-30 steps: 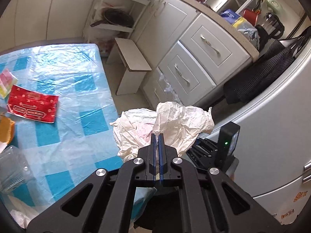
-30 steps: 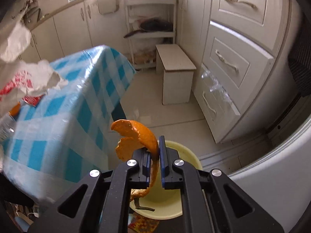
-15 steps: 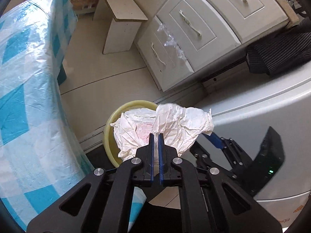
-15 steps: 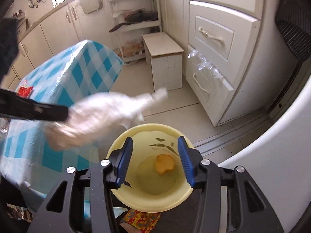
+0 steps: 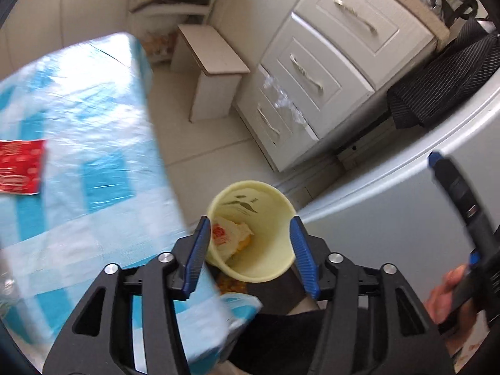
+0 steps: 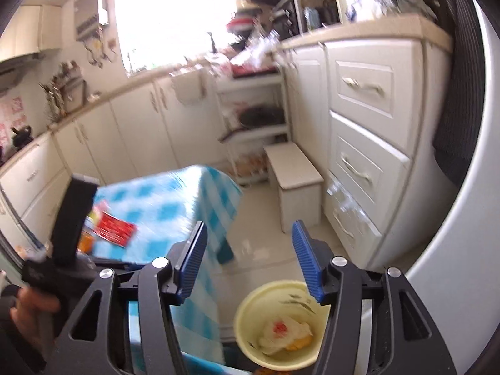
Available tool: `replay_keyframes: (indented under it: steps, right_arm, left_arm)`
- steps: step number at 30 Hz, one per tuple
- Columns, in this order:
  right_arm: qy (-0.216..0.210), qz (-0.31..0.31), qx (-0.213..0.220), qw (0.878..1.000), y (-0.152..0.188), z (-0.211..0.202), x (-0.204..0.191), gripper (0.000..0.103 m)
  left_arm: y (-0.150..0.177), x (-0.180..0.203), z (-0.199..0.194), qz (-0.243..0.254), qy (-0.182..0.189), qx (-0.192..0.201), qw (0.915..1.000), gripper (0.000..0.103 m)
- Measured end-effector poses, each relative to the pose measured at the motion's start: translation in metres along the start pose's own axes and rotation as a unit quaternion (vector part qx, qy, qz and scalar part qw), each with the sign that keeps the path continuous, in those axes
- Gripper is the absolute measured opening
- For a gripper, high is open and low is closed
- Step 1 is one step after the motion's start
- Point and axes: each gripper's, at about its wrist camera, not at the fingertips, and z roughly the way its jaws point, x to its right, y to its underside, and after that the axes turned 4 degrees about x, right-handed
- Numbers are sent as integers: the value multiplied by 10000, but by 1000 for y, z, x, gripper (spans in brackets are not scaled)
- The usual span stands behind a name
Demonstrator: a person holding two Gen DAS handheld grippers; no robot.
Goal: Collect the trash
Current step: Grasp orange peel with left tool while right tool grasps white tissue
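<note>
— Over the bin (image 5: 250,259), my left gripper (image 5: 248,251) is opening, empty; paper (image 5: 226,239) lies inside.
— Right gripper (image 6: 250,261) opening, empty too. Next, I'd fetch the red wrapper (image 5: 19,166) far left on the table (image 5: 93,131).

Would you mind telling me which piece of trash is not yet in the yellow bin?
The red wrapper, lying flat on the blue checked tablecloth; the crumpled white paper and orange peel already sit inside the yellow bin.

Both grippers angled down. Left gripper (image 5: 248,250) jaws opening, nothing between. Right gripper (image 6: 250,259) jaws opening too, empty.
</note>
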Motion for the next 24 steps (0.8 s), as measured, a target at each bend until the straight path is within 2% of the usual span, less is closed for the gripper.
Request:
replay_keyframes:
  steps: [4,6,10,14,19,24]
  right_arm:
    - [-605,-28,251,9978,-17,-9,-43,59]
    - [-838,-106,258,9961,-15,-4,-67,60]
    - [-1374,-69,-113,9904,3,20,-116,60]
    - [-1934,-297,-632,9786,28,44,-164,60]
    - [-2181,-435,-1096,9688,40,65,-193,60]
    - [-2430,-377,-1442,9585,39,95,-219,60]
  left_arm:
    - [19,-30,-60,-32,-477,519,9975,63]
    - [29,-51,-91,-145,-745,756,9942,65]
    - [48,-101,-144,-532,-1238,1170,9840,68]
    - [62,-166,-192,-1085,-1745,1557,9662,70]
    - [66,-240,-220,-1682,-2221,1720,9449,70]
    - [52,-282,-209,-1602,-2441,1484,9448,70]
